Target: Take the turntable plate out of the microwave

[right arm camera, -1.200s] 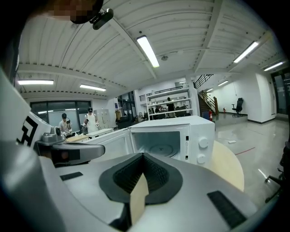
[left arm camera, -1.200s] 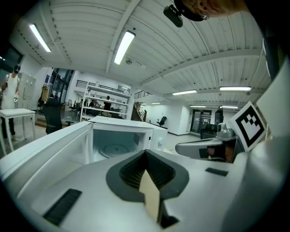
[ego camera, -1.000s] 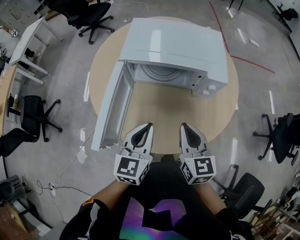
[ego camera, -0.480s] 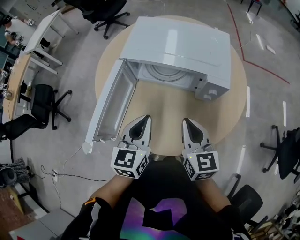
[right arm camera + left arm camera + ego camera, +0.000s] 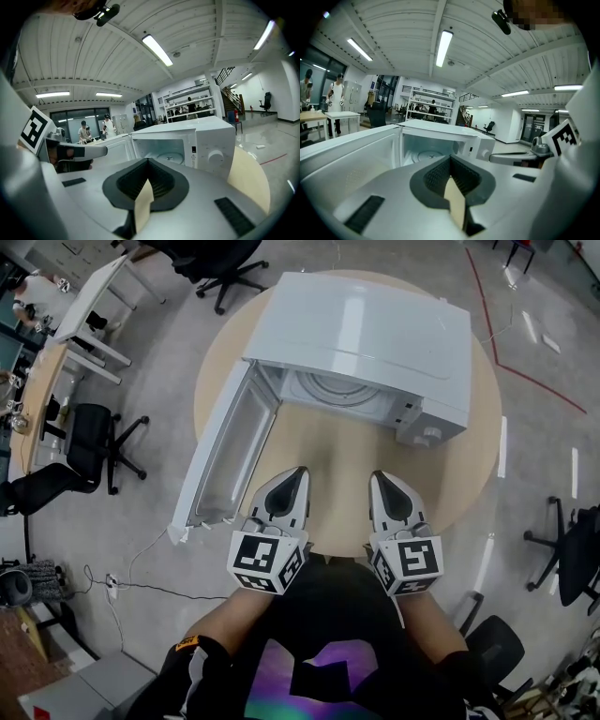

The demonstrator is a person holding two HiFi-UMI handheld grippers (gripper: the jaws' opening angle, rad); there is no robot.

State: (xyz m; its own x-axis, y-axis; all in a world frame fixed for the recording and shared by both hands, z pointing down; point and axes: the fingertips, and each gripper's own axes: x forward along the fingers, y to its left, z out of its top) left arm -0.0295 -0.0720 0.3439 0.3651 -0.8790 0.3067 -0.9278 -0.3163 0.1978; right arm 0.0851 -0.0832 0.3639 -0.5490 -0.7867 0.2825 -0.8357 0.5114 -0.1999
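A white microwave [image 5: 366, 334] stands on a round wooden table [image 5: 347, 456], its door [image 5: 225, 456] swung wide open to the left. The glass turntable plate [image 5: 328, 390] lies flat inside the cavity; it also shows in the left gripper view [image 5: 429, 154] and the right gripper view [image 5: 169, 158]. My left gripper [image 5: 298, 472] and right gripper [image 5: 380, 476] hover side by side over the table's near edge, pointing at the microwave and well short of it. Both are shut with nothing between the jaws. The left gripper [image 5: 451, 157] and the right gripper [image 5: 147, 160] both face the open cavity.
The open door juts past the table's left edge. Office chairs [image 5: 94, 442] [image 5: 225, 259] and a white desk [image 5: 84, 310] stand at the left, another chair [image 5: 572, 549] at the right. A cable [image 5: 131, 587] lies on the floor. People [image 5: 108, 124] stand far back.
The head view has shifted a little, so the microwave and table sit slightly further right. Both grippers stay shut at the near table edge. The microwave is unchanged.
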